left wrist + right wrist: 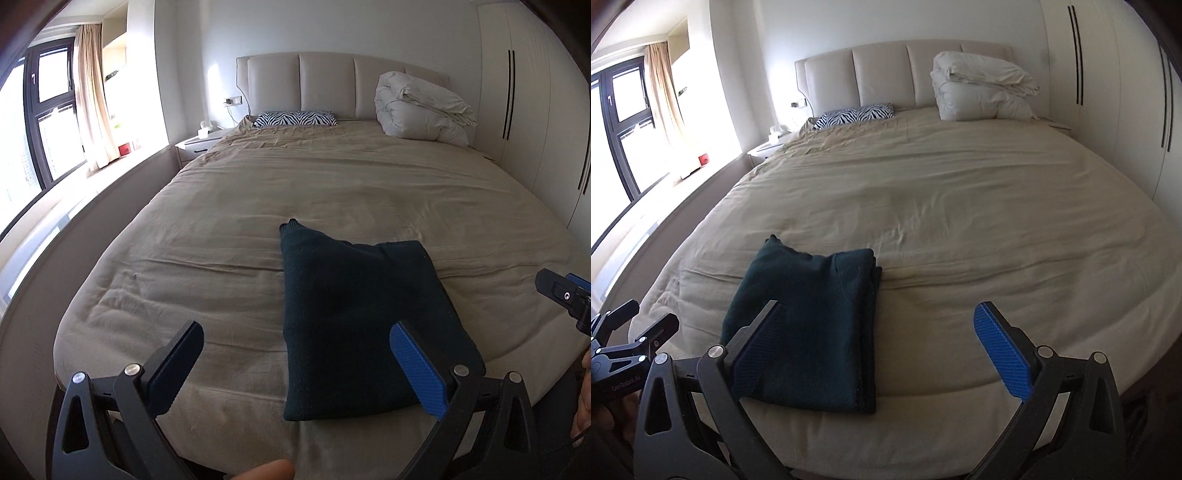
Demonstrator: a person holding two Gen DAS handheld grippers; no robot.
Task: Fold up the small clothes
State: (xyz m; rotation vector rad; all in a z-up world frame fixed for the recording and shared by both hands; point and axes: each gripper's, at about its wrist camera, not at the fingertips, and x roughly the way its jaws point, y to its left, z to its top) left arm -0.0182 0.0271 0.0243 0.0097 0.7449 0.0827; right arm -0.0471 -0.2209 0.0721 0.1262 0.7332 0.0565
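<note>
A dark green knitted garment (354, 317) lies folded into a rough rectangle near the foot of the bed; it also shows in the right wrist view (812, 325). One sleeve or corner sticks out at its far left. My left gripper (295, 362) is open and empty, held above the bed's near edge, its right finger over the garment's near right part. My right gripper (879, 339) is open and empty, its left finger over the garment's near edge. The right gripper also shows at the right edge of the left wrist view (565, 295).
The bed (332, 184) has a beige cover with wrinkles. A zebra-print pillow (295, 119) and a folded white duvet (421, 107) lie at the headboard. A window and curtain are on the left, a nightstand (195, 142) beside the bed, wardrobes (524, 92) on the right.
</note>
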